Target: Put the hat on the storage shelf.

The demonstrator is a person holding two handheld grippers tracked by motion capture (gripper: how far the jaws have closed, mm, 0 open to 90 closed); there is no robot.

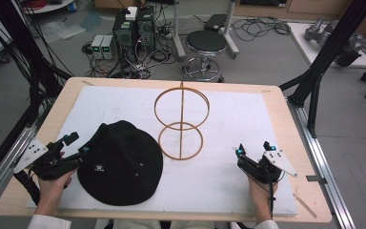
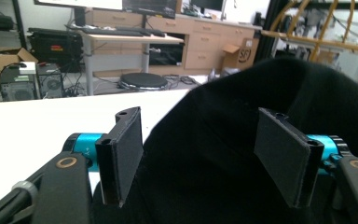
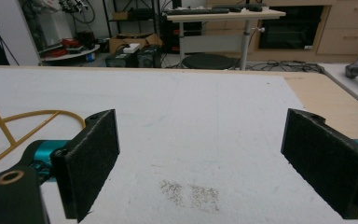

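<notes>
The hat [image 1: 120,162] lies on the tabletop [image 1: 276,102] just right of the left claw [image 1: 77,144], partly between its jaws. The wire stand [image 1: 181,121] stands behind and left of the right claw [image 1: 253,149].

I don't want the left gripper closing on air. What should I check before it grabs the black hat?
1. Left gripper open: ok, jaws stand wide apart.
2. Black hat between its jaws: ok, in the left gripper view the fabric fills the gap.
3. Pads touching fabric: cannot tell.
4. Right gripper away from the hat: ok, open over the white mat.
5. Gold wire stand upright, apart from the hat: ok.
</notes>
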